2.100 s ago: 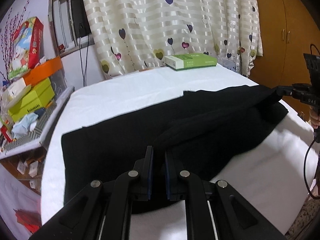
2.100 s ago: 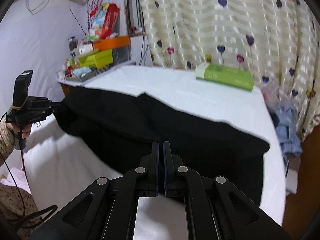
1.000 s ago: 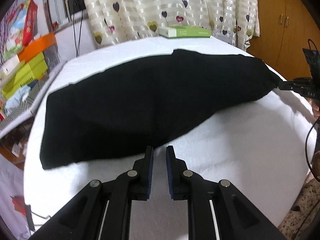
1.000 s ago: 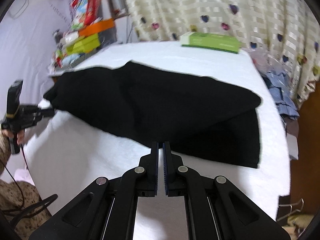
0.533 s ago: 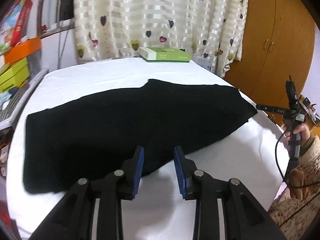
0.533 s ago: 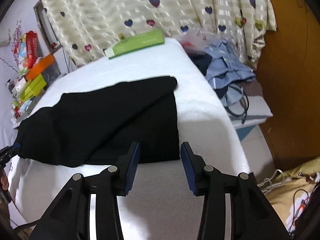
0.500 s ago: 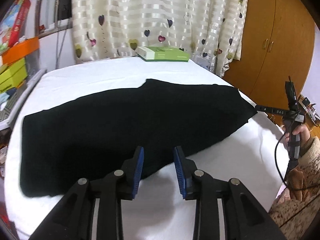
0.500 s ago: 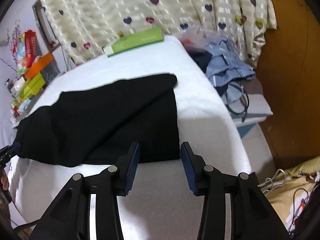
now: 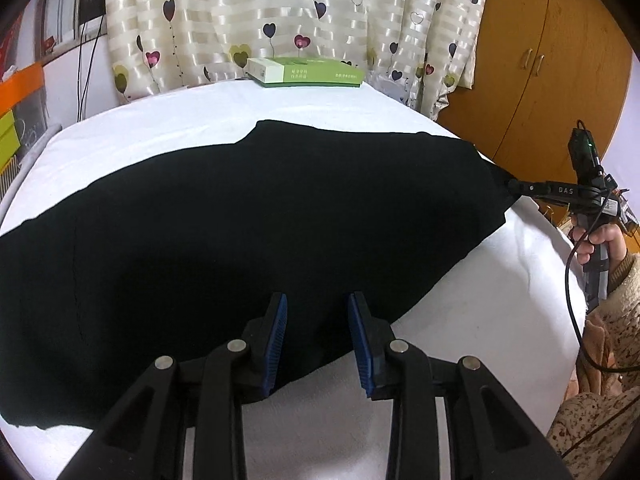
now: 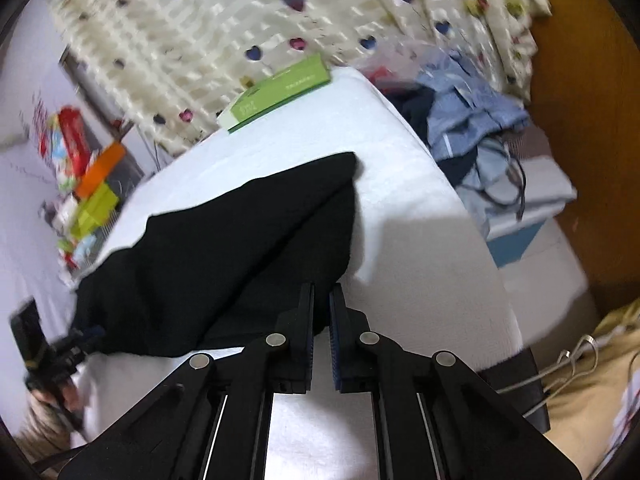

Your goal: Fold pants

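Pants (image 9: pixel 248 216) (black, folded lengthwise) are lying across the white surface (image 9: pixel 460 340). Left gripper (image 9: pixel 316 340) is hovering at their near edge, jaws partly apart and holding nothing. Right gripper (image 10: pixel 321 312) is closing its jaws at the garment's corner; whether cloth is pinched cannot be told.

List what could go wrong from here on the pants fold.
1. The right gripper has its jaws closing with only the corner tip of the pants between them. So thin a bite could slip on lifting.
2. The left gripper is open above the near edge and holds nothing. A one-sided pull would likely drag the pants askew.
3. In the right wrist view the top layer lies offset from the lower one, so a fold may set crooked.
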The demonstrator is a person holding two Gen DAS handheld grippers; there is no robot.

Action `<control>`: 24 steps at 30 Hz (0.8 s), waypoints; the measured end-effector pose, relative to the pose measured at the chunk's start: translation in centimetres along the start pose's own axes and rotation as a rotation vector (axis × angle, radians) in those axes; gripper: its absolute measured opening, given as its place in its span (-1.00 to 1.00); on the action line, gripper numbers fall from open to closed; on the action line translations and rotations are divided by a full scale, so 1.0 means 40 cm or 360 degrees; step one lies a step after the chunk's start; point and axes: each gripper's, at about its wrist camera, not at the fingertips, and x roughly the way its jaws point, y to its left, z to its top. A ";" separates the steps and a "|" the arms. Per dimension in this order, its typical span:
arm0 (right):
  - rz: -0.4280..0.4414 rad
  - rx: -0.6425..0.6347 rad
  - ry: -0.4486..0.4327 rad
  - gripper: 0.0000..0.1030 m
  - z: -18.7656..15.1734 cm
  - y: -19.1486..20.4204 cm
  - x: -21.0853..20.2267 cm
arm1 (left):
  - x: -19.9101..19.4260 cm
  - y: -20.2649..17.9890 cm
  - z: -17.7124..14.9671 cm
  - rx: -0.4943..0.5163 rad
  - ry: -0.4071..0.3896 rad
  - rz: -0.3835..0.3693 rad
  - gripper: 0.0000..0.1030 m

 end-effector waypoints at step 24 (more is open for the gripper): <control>0.0063 -0.0202 0.0104 -0.17 0.066 0.135 0.106 | 0.007 -0.091 0.096 0.0100 -0.0104 -0.0128 -0.19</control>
